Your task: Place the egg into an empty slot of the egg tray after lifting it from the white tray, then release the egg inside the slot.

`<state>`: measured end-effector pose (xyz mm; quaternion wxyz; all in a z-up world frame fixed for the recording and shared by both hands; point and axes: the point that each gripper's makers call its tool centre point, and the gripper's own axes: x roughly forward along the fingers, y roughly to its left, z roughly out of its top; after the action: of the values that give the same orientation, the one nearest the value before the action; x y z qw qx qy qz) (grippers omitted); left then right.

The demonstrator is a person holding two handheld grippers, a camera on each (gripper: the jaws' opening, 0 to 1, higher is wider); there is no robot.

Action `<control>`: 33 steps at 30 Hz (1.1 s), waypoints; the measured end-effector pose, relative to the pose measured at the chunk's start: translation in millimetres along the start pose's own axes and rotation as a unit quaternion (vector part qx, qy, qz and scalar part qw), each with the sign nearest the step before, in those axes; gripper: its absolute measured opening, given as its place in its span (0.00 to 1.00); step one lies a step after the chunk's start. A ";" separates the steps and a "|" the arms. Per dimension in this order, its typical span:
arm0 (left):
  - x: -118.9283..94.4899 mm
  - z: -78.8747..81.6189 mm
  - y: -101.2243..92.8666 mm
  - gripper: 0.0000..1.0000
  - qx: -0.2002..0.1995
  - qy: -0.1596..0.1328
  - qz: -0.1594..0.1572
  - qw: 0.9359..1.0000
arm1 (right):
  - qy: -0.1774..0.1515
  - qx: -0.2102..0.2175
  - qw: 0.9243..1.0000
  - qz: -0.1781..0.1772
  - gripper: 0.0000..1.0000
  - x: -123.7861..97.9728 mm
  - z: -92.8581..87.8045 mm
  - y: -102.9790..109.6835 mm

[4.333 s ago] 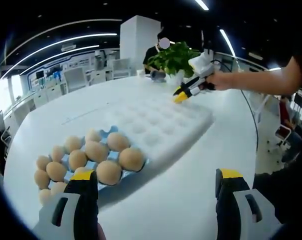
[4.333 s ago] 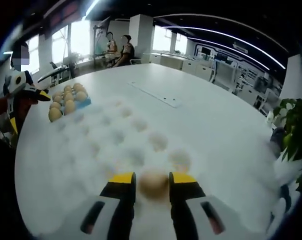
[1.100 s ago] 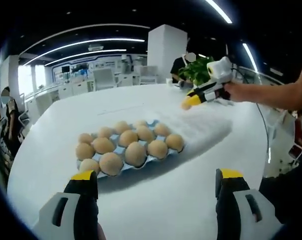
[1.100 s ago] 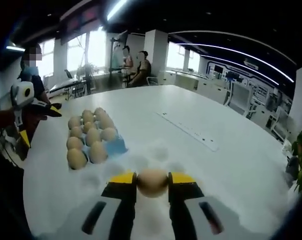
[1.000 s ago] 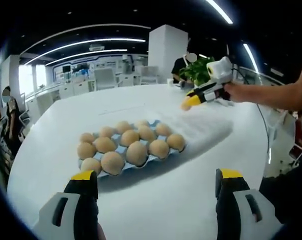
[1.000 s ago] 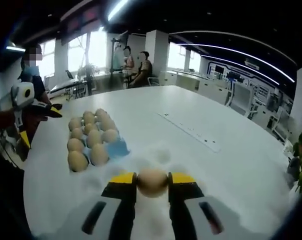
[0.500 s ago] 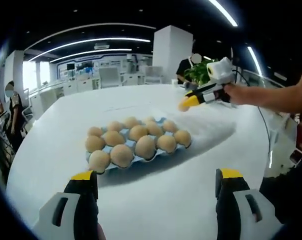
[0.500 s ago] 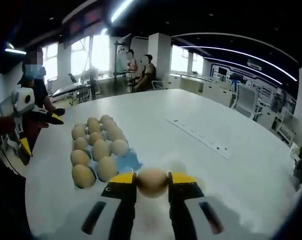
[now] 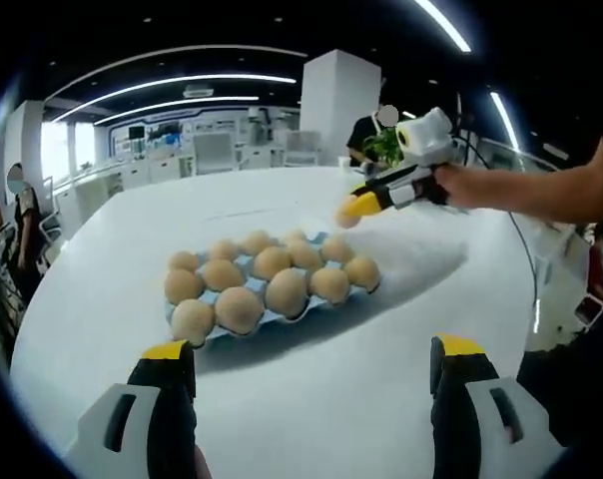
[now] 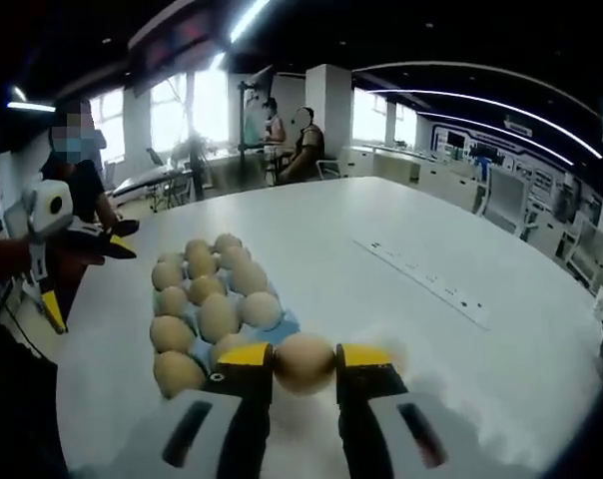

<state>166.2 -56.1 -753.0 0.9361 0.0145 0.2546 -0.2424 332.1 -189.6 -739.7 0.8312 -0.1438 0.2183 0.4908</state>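
A big white table [image 9: 311,389] is taking the lower half of both views. In the centre of the left gripper view the blue egg tray [image 9: 272,299] is lying, nearly full of brown eggs, and the white tray [image 9: 421,254] is touching it on the right. The left gripper [image 9: 306,351] is standing with jaws wide apart, empty. The right gripper [image 10: 304,361] is clamping the egg [image 10: 304,362] by its two sides, low in the centre, just above the tray's edge. The egg is looking smooth, pale brown, probably light, slippery and fragile, so a gentle side grip is suiting it.
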 end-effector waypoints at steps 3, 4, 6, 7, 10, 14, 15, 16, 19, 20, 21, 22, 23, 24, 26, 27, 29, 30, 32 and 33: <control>0.2 -1.1 -0.3 1.00 0.003 0.003 -0.002 1.000 | -0.001 -0.004 1.000 0.006 0.25 5.4 2.5 3.5; 0.3 -0.9 -0.3 1.00 0.003 0.003 -0.003 1.000 | -0.001 -0.004 1.000 0.006 0.25 6.1 2.8 3.8; 1.0 -0.3 0.4 1.00 0.002 0.002 -0.004 1.000 | 0.000 -0.006 1.000 0.007 0.25 9.6 4.1 4.5; 1.1 0.0 0.5 1.00 0.002 0.001 -0.003 1.000 | 0.001 -0.005 1.000 0.009 0.25 11.7 4.2 4.7; 1.5 0.9 -0.9 1.00 -0.001 -0.001 -0.004 1.000 | 0.001 -0.004 1.000 0.012 0.25 16.5 4.7 6.1; 2.6 -0.1 -4.0 1.00 0.001 0.000 -0.006 1.000 | 0.003 0.000 1.000 0.018 0.25 25.5 2.6 9.2; 3.0 -0.4 -4.2 1.00 0.000 0.000 -0.007 1.000 | 0.003 0.000 1.000 0.019 0.25 27.1 2.4 10.0; 3.1 -0.4 -4.5 1.00 0.000 0.000 -0.007 1.000 | 0.004 -0.001 1.000 0.021 0.25 28.7 2.1 10.9; 3.1 0.3 -5.4 1.00 0.001 -0.001 -0.008 1.000 | 0.006 0.002 1.000 0.024 0.25 35.1 1.1 12.3; 3.0 0.4 -5.6 1.00 0.001 -0.002 -0.008 1.000 | 0.008 0.003 1.000 0.025 0.25 36.4 0.8 12.5; 2.9 0.4 -5.7 1.00 0.001 -0.002 -0.009 1.000 | 0.008 0.005 1.000 0.025 0.25 37.5 0.7 12.6; 2.7 0.2 -5.6 1.00 0.001 -0.002 -0.009 1.000 | 0.009 0.007 1.000 0.026 0.25 39.2 0.5 12.9; 2.4 -0.2 -5.3 1.00 0.001 -0.001 -0.008 1.000 | 0.011 0.010 0.999 0.028 0.25 40.9 -0.2 13.3; 2.2 -0.5 -5.0 1.00 0.001 -0.001 -0.008 1.000 | 0.013 0.011 0.999 0.029 0.25 41.9 -0.9 13.5; 1.7 -1.0 -4.7 1.00 0.001 0.000 -0.008 1.000 | 0.019 0.019 0.999 0.031 0.25 44.4 -3.0 13.5; 1.7 -0.9 -4.3 1.00 0.002 0.000 -0.007 1.000 | 0.020 0.020 0.999 0.032 0.25 45.0 -3.3 13.7; 1.2 -1.3 -4.0 1.00 0.002 0.001 -0.008 1.000 | 0.026 0.023 0.999 0.036 0.25 48.1 -5.5 14.4; 1.1 -1.3 -3.9 1.00 0.002 0.001 -0.007 1.000 | 0.030 0.023 0.999 0.037 0.25 49.2 -7.0 14.1; 0.5 -1.4 -2.5 1.00 0.003 0.001 -0.007 1.000 | 0.036 0.036 0.998 0.039 0.25 50.7 -8.8 12.8; 0.2 -1.4 -1.6 1.00 0.002 0.002 -0.006 1.000 | 0.039 0.038 0.998 0.041 0.25 50.9 -9.5 12.6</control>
<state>165.0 -57.4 -754.1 0.9342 0.0156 0.2557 -0.2484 340.5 -149.6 -773.8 0.8062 -0.1223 0.2743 0.5097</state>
